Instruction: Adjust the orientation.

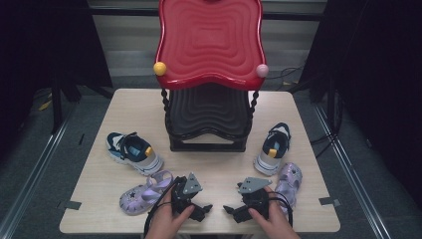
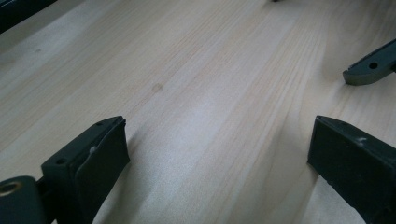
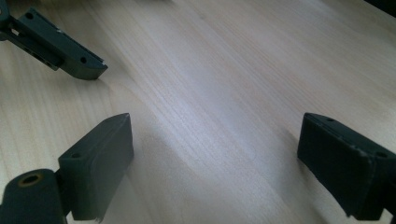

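Observation:
Both grippers rest low over the front edge of the wooden table (image 1: 209, 164), tips pointing at each other. My left gripper (image 1: 203, 209) (image 2: 219, 135) is open, with bare wood between its jaws. My right gripper (image 1: 231, 210) (image 3: 215, 133) is open too and holds nothing. Each gripper view catches a jaw tip of the other gripper: the right one (image 2: 369, 70) and the left one (image 3: 60, 46). A lilac sandal (image 1: 146, 191) lies just left of my left hand. Its mate (image 1: 289, 180) lies just right of my right hand.
A two-tier rack stands at the table's back middle, with a red wavy top shelf (image 1: 209, 40) and a black lower shelf (image 1: 209, 114). A blue-and-white sneaker (image 1: 133, 152) lies to its left and its mate (image 1: 272, 149) to its right.

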`<control>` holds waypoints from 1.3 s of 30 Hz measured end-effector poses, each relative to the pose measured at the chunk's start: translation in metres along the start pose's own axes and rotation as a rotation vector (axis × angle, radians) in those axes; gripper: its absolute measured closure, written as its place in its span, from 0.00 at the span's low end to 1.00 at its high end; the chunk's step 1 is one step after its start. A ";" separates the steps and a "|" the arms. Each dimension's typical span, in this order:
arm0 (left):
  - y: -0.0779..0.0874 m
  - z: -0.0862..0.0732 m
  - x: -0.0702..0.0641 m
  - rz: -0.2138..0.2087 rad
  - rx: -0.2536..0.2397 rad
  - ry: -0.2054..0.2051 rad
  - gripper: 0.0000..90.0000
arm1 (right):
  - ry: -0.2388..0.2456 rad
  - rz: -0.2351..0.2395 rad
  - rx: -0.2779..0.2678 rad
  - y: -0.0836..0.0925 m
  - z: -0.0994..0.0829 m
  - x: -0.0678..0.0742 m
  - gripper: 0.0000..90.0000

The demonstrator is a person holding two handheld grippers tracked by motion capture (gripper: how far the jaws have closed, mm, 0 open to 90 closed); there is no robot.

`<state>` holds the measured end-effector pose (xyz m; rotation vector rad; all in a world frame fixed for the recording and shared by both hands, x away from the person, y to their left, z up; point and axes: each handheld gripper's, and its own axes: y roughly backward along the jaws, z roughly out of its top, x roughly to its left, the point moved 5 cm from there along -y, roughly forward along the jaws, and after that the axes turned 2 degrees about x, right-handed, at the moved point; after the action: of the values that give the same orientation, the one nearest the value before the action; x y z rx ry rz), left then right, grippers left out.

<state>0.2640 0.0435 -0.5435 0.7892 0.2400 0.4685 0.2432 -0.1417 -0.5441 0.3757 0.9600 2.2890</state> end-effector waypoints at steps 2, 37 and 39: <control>0.000 0.000 0.000 0.000 0.000 0.000 0.05 | 0.000 0.000 0.000 0.000 0.000 0.000 0.11; 0.050 0.034 0.001 -0.047 0.311 0.135 0.27 | -0.005 0.000 -0.001 0.002 -0.002 0.000 0.11; 0.055 0.038 0.004 -0.053 0.329 0.147 0.27 | -0.005 0.001 -0.001 0.002 -0.002 0.000 0.11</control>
<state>0.2650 0.0554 -0.4781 1.0680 0.4823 0.4431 0.2416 -0.1434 -0.5441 0.3812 0.9568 2.2877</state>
